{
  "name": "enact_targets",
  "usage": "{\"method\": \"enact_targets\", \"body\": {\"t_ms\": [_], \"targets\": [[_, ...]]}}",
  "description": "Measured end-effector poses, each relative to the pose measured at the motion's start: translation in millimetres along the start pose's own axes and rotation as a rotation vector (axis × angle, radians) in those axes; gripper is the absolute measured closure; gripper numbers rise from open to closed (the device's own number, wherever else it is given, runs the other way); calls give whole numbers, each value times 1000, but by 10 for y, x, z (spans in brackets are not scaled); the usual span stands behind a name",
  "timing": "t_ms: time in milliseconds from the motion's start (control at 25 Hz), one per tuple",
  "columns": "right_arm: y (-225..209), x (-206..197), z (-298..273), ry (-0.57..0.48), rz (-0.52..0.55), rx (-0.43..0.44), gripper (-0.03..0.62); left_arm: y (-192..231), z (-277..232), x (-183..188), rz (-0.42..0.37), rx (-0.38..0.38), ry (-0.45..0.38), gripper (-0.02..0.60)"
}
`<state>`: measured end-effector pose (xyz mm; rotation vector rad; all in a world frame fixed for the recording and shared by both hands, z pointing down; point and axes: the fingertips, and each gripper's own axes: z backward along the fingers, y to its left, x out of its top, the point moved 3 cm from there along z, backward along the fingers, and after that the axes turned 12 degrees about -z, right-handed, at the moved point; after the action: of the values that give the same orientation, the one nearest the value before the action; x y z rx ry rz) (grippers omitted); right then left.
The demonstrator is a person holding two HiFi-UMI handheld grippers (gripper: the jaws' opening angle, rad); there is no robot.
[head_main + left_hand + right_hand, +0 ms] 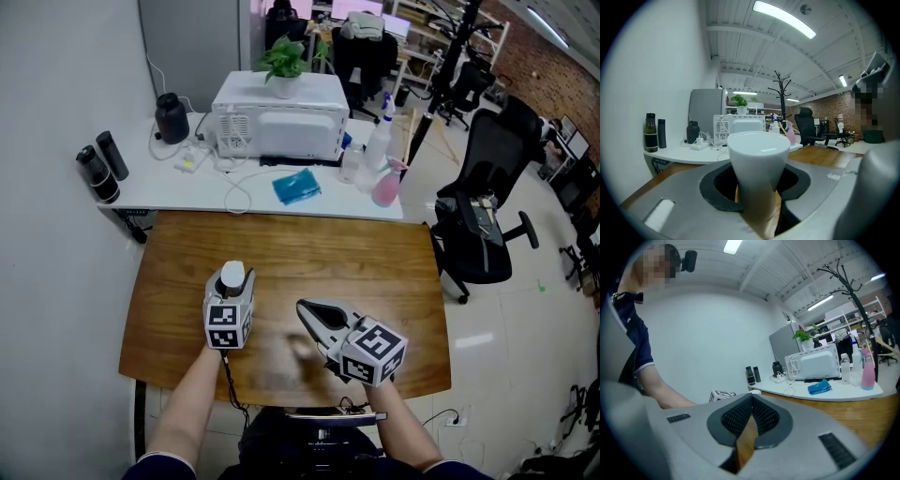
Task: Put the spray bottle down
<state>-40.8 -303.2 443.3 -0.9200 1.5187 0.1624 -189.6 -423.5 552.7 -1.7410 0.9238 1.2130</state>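
The left gripper (231, 281) was clamped on a white tapered cup (758, 154) over the wooden table (375, 253); the right gripper (751, 401) was closed on nothing. The spray bottle (379, 145) was seen standing on the white desk (187, 192) beyond. The cup, gripped low, could be toppled if released tilted.

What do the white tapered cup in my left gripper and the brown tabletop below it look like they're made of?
White tapered cup: probably glazed ceramic or glossy plastic. Its wall is smooth and even, with a bright highlight near the rim, but the look alone doesn't settle which. Brown tabletop: wood or wood-look laminate with a satin finish, showing faint grain streaks and a soft sheen.
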Motion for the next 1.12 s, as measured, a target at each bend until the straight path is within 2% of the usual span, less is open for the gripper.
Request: {"method": "enact_targets", "body": {"t_ms": [280,480,600,880,920,1040,1120], "targets": [[-16,-12,13,-2,-3,4,594,-29,-13,-89,35,-17,28,355],[-29,17,11,-7,-3,8,594,-51,-1,-119,49,-35,44,266],[-40,19,26,-11,-3,8,594,-21,154,-151,107,-18,45,256],[-251,56,158,-43,-28,-26,594,3,978,-265,256,37,46,259],[-266,68,167,-50,-31,-28,594,7,1072,-258,272,40,48,277],[-264,89,150,-62,-37,-19,594,38,1275,-157,279,48,52,419],[-229,103,101,-71,-34,-6,594,99,1358,-16,271,59,42,488]]}}
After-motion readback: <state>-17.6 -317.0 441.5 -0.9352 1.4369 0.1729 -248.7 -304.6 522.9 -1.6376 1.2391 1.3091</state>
